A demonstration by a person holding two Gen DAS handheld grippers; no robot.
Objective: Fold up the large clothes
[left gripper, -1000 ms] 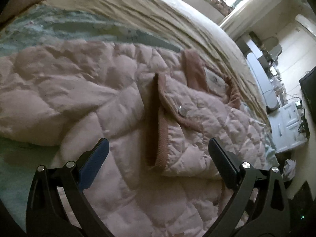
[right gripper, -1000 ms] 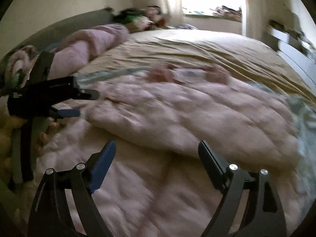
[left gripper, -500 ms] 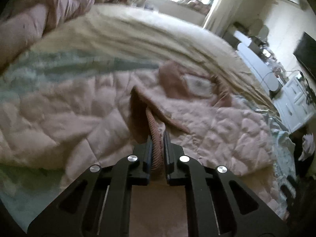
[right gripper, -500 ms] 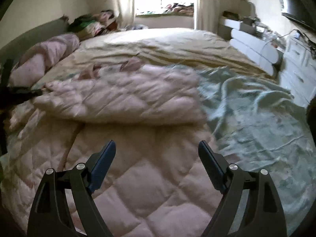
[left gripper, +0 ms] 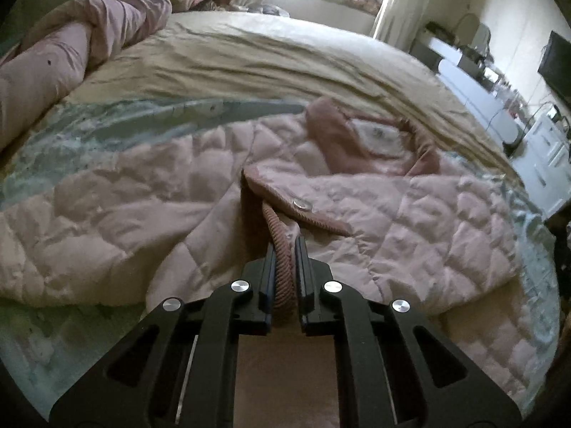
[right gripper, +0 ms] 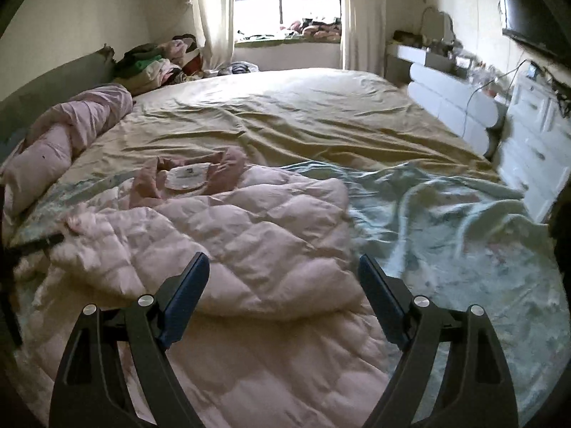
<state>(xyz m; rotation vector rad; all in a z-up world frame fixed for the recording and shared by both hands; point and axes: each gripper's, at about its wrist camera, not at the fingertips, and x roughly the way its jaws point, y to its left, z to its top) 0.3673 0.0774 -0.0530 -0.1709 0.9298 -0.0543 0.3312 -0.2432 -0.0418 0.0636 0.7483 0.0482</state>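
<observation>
A pink quilted jacket (left gripper: 410,214) lies spread on the bed, its collar (left gripper: 342,139) and white label toward the window. My left gripper (left gripper: 284,249) is shut on the jacket's ribbed corduroy front edge (left gripper: 282,239), just below a metal snap (left gripper: 301,205). In the right wrist view the jacket (right gripper: 249,235) lies partly folded over itself, collar (right gripper: 221,167) at the far side. My right gripper (right gripper: 283,267) is open and empty above the jacket's near part, close to its right edge. The left gripper's dark tip (right gripper: 43,242) shows at the far left.
The jacket lies on a pale green blanket (right gripper: 446,221) over a tan sheet (right gripper: 303,114). A rolled pink duvet (left gripper: 71,46) lies at the left. Piled clothes (right gripper: 157,60) sit by the headboard. White drawers (right gripper: 535,149) and a TV (right gripper: 528,7) stand right of the bed.
My left gripper closed on the jacket's ribbed front edge and now holds it. My right gripper swung right and back, staying open; the jacket's near flap now lies folded over.
</observation>
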